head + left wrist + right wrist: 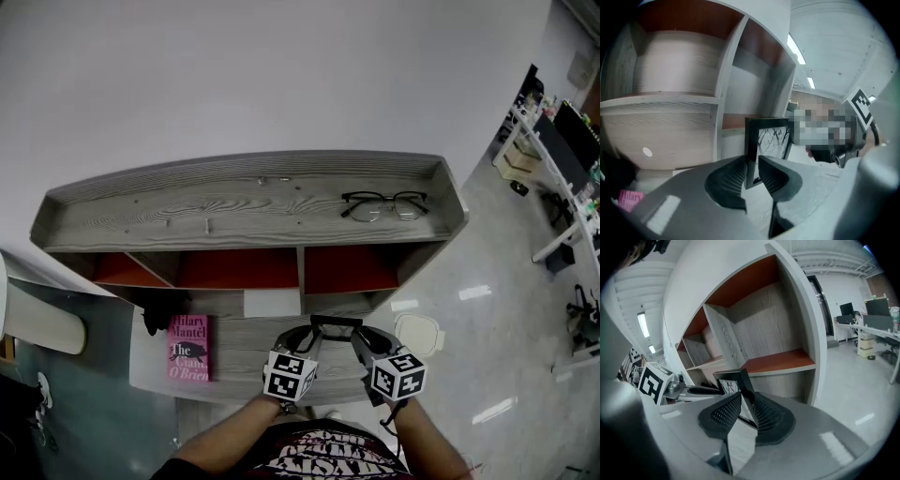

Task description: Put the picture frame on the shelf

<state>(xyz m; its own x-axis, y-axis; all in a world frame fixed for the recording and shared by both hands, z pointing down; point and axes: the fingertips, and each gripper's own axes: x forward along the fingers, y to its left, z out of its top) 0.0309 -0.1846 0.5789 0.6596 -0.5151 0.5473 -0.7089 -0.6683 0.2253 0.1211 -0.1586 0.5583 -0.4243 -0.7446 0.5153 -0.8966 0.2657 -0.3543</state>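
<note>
A black picture frame (336, 325) with a tree drawing hangs between both grippers in front of the grey shelf unit (253, 206). My left gripper (314, 339) is shut on the frame's left edge (752, 150), and in the left gripper view the drawing faces the camera. On the frame's other side my right gripper (359, 342) is shut on the right edge (743, 390). The frame stands upright, just before a lower shelf board (281, 333).
Black glasses (384, 203) lie on the shelf unit's top board at the right. A pink book (188, 348) and a dark object (157, 317) rest on the lower board at the left. Red-backed compartments (239, 269) sit behind. Desks and chairs (562, 169) stand far right.
</note>
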